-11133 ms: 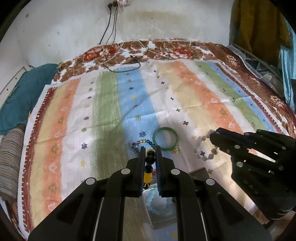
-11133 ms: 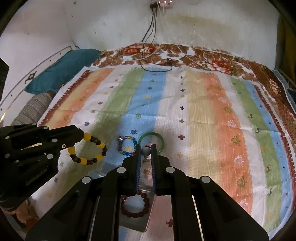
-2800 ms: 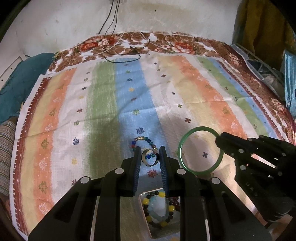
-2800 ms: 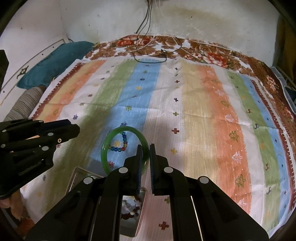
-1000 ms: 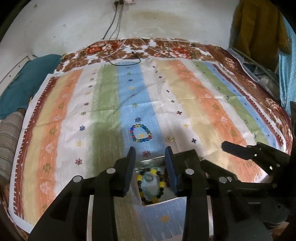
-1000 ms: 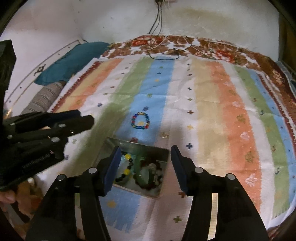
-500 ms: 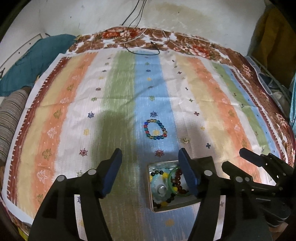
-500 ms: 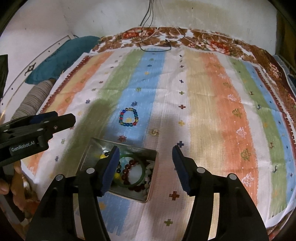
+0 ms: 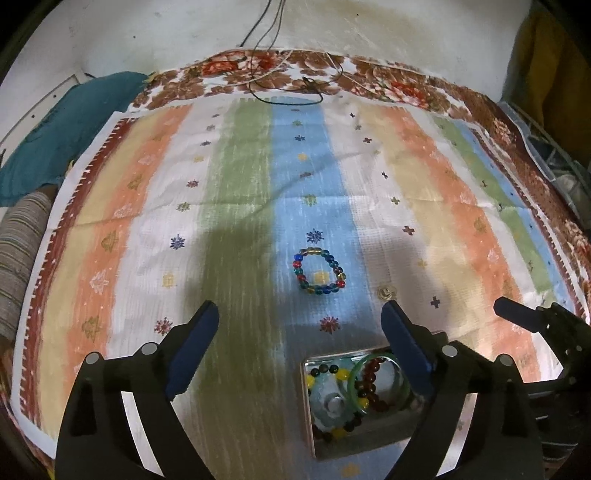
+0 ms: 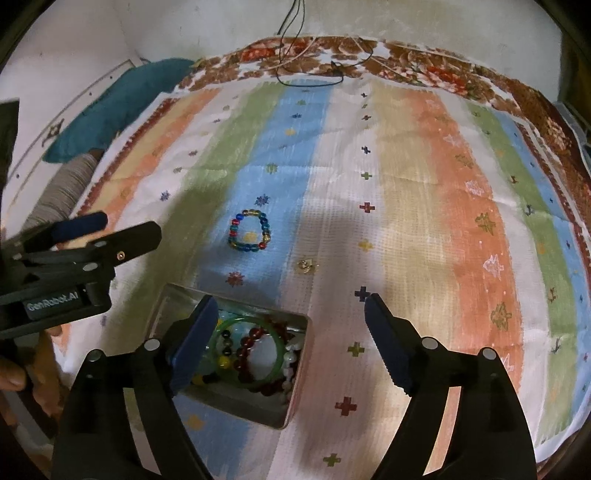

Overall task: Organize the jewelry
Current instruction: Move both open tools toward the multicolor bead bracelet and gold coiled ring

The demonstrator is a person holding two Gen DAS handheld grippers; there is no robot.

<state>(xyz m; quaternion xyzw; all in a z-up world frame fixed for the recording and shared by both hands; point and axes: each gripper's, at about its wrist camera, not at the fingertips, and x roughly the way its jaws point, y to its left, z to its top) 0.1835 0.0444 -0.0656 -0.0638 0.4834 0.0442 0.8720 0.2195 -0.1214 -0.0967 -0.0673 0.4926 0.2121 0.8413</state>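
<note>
Beaded bracelet (image 9: 319, 271) ahead of left tool (image 9: 299, 325)

A: Setting?

B: Home, a bedroom. Striped cloth (image 9: 236, 206) spread over a bed with a floral brown sheet (image 9: 399, 86) showing at the far edge.

A: Other cues?

B: Teal pillow (image 10: 122, 99) and striped bolster (image 9: 16, 258) at the left edge, stained plaster wall (image 9: 369, 26), charger cables (image 9: 273, 40) hanging down it onto the bed.
</note>
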